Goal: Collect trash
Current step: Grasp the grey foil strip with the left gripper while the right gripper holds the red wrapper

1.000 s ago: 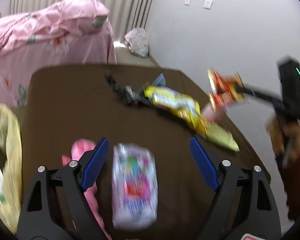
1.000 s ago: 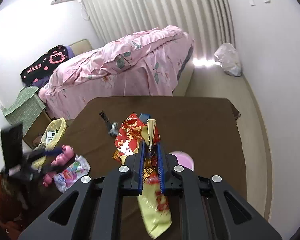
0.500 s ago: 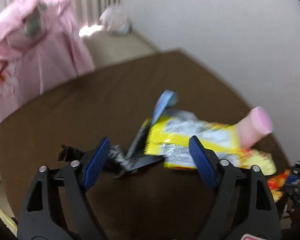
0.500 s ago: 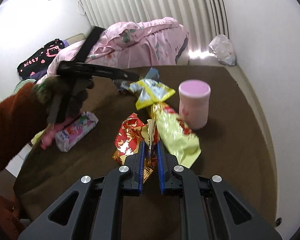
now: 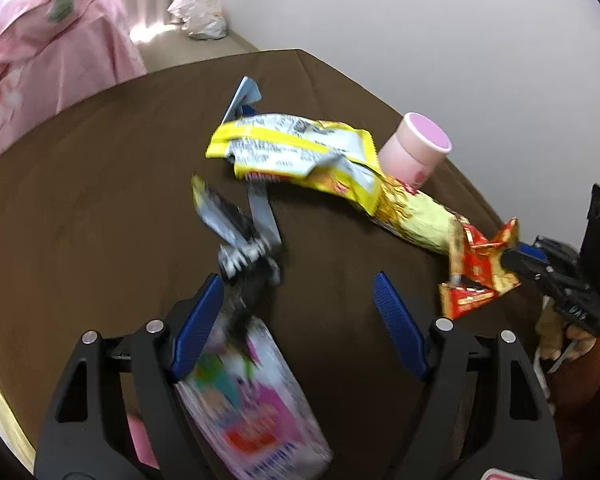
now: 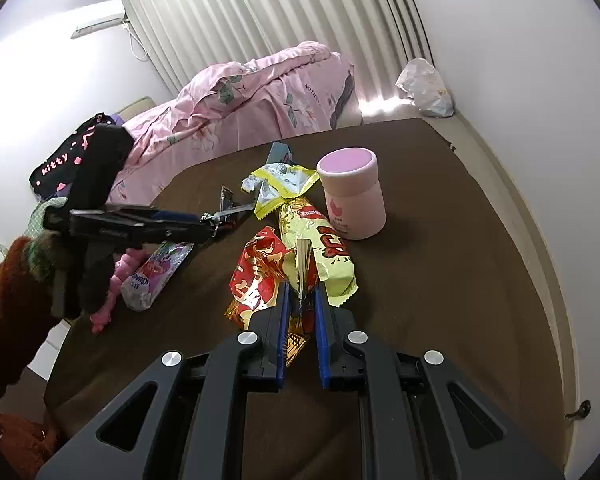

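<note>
The right gripper [image 6: 300, 300] has its blue pads pressed together on the crinkled red-and-gold foil wrapper [image 6: 256, 280], which hangs just above the brown tabletop [image 6: 440, 280]. Touching the wrapper on its far side lies a pale yellow snack bag with red lettering [image 6: 320, 248]; beyond that a torn yellow-and-white packet [image 6: 280, 188], and beside them an upright pink cylindrical jar with a flat lid [image 6: 352, 200]. To the right of the jar the table is bare out to its edge, with a strip of beige floor [image 6: 512, 200] and a white wall beyond.

The left gripper [image 5: 300, 320] has its blue pads standing wide apart, pointing steeply down over the table with nothing pressed between them. A crumpled grey-and-black foil wrapper [image 5: 244, 240] lies just ahead of its left pad, and a blurred white-and-pink printed packet [image 5: 256, 408] lies under that same finger. In the right wrist view a hand in a rust-brown sleeve [image 6: 8, 300] carries this gripper out over the litter, level above the table's left side.

Behind the table stands a bed with a pink floral quilt [image 6: 260, 92], pleated pale curtains [image 6: 300, 12], and a white plastic bag [image 6: 424, 88] on the floor in the corner
</note>
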Tool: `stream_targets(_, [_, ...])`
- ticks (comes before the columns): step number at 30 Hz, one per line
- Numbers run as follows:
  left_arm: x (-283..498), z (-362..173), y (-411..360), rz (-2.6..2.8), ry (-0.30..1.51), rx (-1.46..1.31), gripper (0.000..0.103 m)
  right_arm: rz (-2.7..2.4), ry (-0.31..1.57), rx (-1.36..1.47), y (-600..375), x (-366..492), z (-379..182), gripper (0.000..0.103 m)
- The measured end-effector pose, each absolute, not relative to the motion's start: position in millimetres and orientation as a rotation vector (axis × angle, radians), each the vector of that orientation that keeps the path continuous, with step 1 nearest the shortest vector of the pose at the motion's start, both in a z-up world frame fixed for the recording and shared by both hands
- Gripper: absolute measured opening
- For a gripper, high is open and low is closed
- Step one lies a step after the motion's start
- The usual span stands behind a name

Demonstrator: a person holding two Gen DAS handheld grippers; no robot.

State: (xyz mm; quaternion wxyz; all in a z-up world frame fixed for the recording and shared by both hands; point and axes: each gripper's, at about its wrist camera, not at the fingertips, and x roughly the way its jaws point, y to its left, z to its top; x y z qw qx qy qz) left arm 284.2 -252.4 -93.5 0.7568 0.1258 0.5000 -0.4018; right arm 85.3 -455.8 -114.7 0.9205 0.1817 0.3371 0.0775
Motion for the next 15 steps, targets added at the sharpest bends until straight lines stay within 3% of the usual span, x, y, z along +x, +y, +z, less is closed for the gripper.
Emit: stream_targets(15, [261, -99, -223, -0.787, 1.034, 0.365, 0.07, 0.179, 0.703, 0.348, -444, 86, -119, 0.013])
